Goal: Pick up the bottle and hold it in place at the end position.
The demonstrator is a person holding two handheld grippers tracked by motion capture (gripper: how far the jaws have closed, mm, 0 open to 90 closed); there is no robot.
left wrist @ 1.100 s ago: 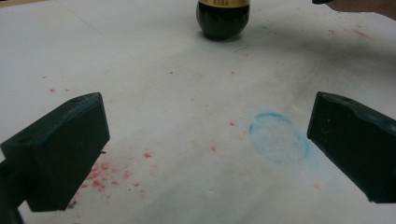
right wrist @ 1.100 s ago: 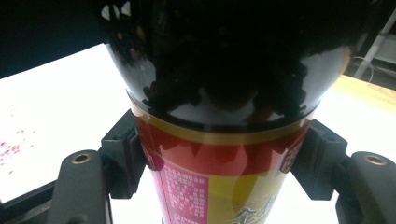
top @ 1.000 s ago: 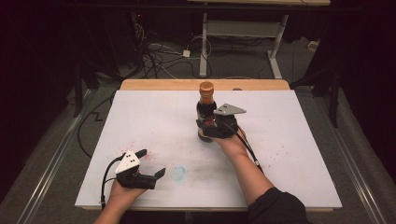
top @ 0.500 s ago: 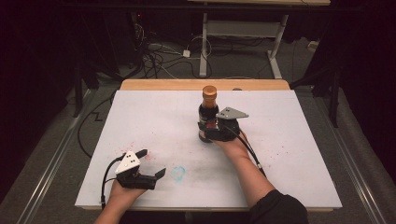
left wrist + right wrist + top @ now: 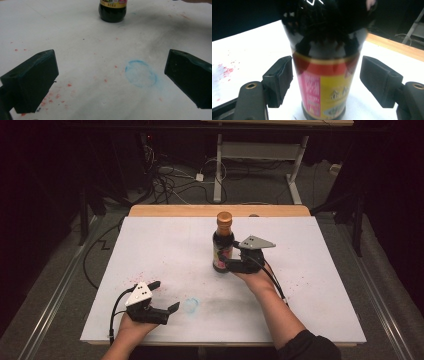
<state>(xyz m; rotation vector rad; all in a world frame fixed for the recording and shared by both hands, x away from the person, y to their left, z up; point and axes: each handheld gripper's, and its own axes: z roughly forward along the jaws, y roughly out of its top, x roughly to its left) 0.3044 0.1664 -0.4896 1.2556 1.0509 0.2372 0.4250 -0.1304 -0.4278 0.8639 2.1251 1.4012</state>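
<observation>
Bottle [image 5: 223, 245] w/ dark sauce, orange cap and a red-and-yellow label stands upright on the white table [image 5: 165, 245], toward the far edge, about mid-width. Right gripper [image 5: 225, 263] is level at the bottle's lower body, approx. at label height — the bottle sits between its jaws. In the right gripper view the bottle [image 5: 324, 75] is close up; the left pad [image 5: 284, 77] is at the glass edge, touching or just off it, can't tell which, while the right pad [image 5: 377, 75] stands slightly apart from the glass w/ a strip of table showing between. So: jaws spread around the bottle, no firm pinch seen. Right hand [image 5: 255, 277] holds the gripper from the near side, cable [image 5: 272, 280] trailing back along the forearm. Left gripper [image 5: 162, 297] rests low near the table's front-left, well apart from the bottle, jaws spread wide w/ nothing between them. In the left gripper view its two pads frame a faint blue ring [image 5: 141, 73] smudged on the table, and red specks [image 5: 60, 96] are scattered nearby — the bottle's base [image 5: 112, 13] shows far off at the top. Beyond the table: dark floor, tangled cables [image 5: 170, 177], desk legs [image 5: 218, 170].
</observation>
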